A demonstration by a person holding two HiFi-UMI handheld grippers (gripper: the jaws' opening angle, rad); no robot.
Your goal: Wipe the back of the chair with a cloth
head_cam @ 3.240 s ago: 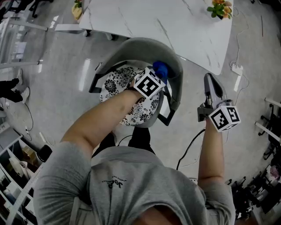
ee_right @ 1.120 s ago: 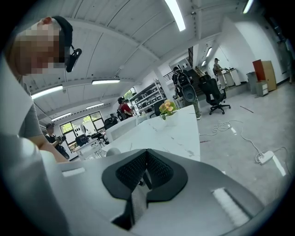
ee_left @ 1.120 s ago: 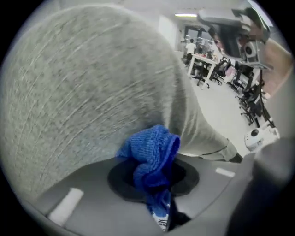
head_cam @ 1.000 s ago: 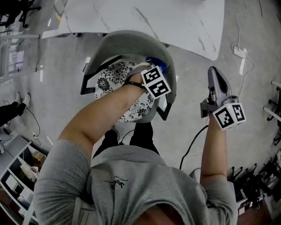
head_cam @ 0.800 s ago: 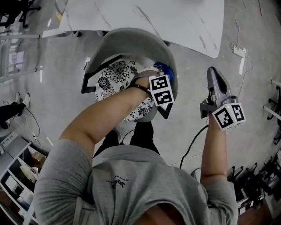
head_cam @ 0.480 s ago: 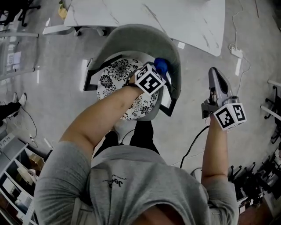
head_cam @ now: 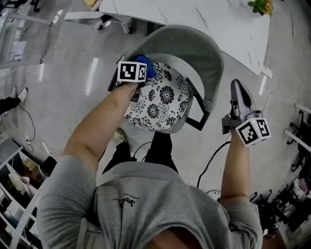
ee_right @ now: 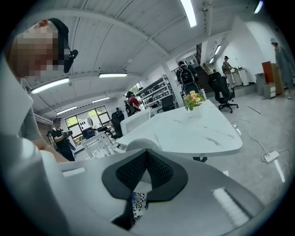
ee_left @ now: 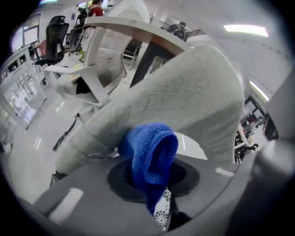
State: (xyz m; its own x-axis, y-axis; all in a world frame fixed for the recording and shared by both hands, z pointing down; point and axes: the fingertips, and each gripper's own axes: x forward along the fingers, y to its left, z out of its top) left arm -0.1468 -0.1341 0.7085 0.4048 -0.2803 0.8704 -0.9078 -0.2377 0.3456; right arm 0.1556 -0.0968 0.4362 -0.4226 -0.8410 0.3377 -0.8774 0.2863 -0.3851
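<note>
Closest to me, under its marker cube, my left gripper (ee_left: 152, 180) is clamped on a small blue knitted cloth (ee_left: 150, 150) — a bunched fold sits between the jaws and a fat wad bulges out past them. It reads as light, soft and floppy, so I'd grip it by the bunched middle; a corner grip would let it trail and fold under. Off to my right, the right gripper (ee_right: 146, 156) hangs over bare floor, jaws together on nothing.

Just past the wad is the curved grey fabric-covered chair back (head_cam: 194, 46). The cloth sits at its left end, apparently touching the inner face (I can't confirm contact). That upholstery will likely drag on the knit — moderate pressure should do, I think. Below lies the round black-and-white floral seat cushion (head_cam: 163, 99), and beyond stands the white marble-look table (head_cam: 204, 14).
</note>
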